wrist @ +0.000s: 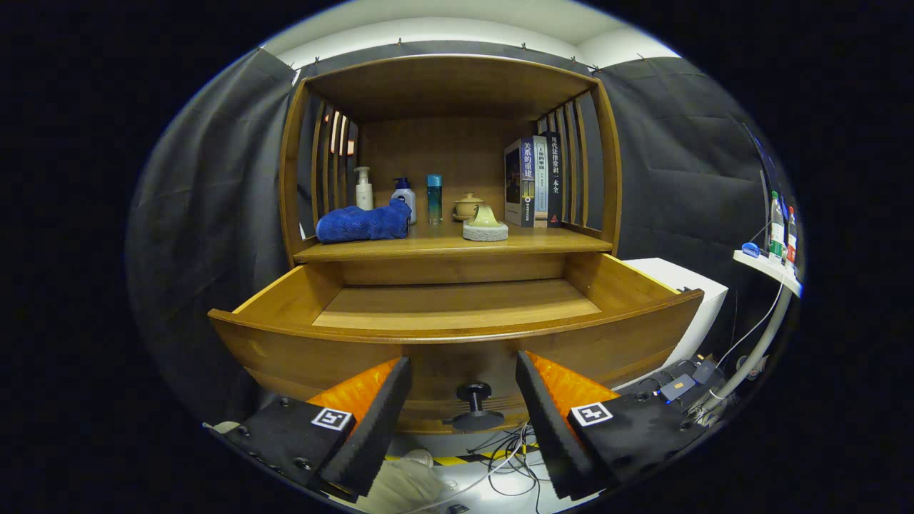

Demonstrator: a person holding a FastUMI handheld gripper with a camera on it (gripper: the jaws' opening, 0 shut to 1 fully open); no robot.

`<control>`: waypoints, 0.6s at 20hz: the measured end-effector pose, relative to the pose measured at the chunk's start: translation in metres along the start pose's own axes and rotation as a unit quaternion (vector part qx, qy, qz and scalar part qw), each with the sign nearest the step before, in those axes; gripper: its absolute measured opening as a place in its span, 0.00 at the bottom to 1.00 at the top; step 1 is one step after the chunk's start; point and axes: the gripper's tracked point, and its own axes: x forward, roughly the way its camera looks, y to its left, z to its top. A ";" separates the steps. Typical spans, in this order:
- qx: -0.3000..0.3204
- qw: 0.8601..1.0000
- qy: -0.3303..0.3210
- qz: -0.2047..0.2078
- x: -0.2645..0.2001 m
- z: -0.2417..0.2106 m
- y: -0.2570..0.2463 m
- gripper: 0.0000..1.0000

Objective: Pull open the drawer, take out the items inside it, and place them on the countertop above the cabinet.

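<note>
Wooden cabinet [446,93] with its drawer [457,318] pulled fully out. Three books [534,182] stand upright at the right end of the bench [457,246], their spines printed with Chinese characters too small to read with certainty. The hand-held gripper [463,400] points level at the drawer front, released: its fingers [385,410] are spread wide and touch nothing. The drawer knob [475,407] sits between the fingers, just ahead of them, apart from both. The drawer floor shows as bare wood. On the bench, beyond the fingers, a blue towel [363,223] lies at the left front; behind it stand a white pump bottle [363,189], a blue-capped bottle [404,196] and a slim blue bottle [434,198]. A small teapot [468,205] and a pale round item on a grey base [485,225] sit near the centre.
</note>
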 end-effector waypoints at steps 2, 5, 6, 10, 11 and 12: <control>0.005 1.000 0.000 0.004 0.001 0.000 0.000 0.96; 0.009 1.000 -0.002 0.001 0.004 0.002 -0.003 0.96; 0.008 1.000 -0.002 -0.002 0.005 0.003 -0.005 0.96; 0.005 1.000 0.007 -0.015 0.018 0.002 -0.012 0.96; 0.008 1.000 0.006 -0.014 0.021 0.004 -0.010 0.96; 0.009 1.000 0.005 -0.013 0.026 0.006 -0.009 0.96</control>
